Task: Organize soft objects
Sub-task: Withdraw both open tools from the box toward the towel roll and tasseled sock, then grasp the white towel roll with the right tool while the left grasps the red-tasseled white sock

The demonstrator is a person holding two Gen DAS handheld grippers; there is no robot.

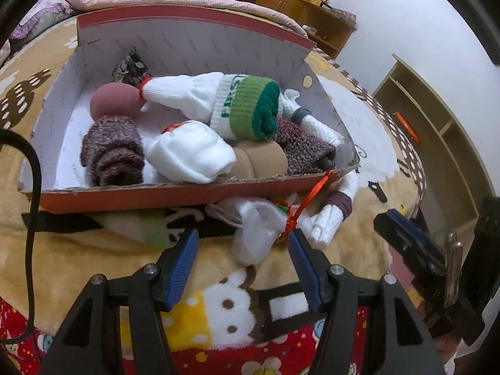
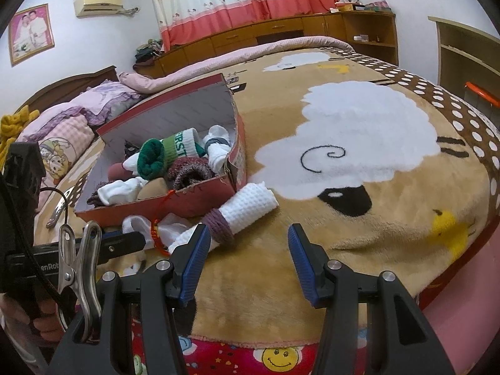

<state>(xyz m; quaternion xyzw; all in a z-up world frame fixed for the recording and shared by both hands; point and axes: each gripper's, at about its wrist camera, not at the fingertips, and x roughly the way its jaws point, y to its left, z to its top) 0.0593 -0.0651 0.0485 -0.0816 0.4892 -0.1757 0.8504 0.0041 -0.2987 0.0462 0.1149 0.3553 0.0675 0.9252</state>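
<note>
Both tongs are spread wide with nothing between their blue pads. The left gripper [image 1: 243,262] hovers low over the blanket [image 1: 93,250], pointing at the near wall of the box [image 1: 125,197]; just ahead of its tips, outside the box and against that wall, lies a white sock [image 1: 256,231] tied with a red string [image 1: 300,206], the right fingertip almost level with the knot. Beside it to the right lies a white waffle roll [image 1: 331,218] with a purple band [image 1: 340,201], touching the box's corner. The right gripper [image 2: 247,253] is held level above the blanket [image 2: 343,218] to the right of the box [image 2: 187,200], aimed across the bed; its left fingertip [image 2: 200,240] sits just in front of the purple band [image 2: 218,225] of the waffle roll [image 2: 250,203], but whether it touches cannot be told. In the right view the left gripper [image 2: 125,240] shows side-on at the left edge, near the white sock [image 2: 175,231]. Inside the box are rolled pieces: a green-and-white sock [image 1: 247,106] on top, a white bundle [image 1: 190,153], a purple knit roll [image 1: 112,153], a pink ball [image 1: 114,100], a tan roll [image 1: 262,159] and another purple knit [image 1: 306,150] at the right end.
</note>
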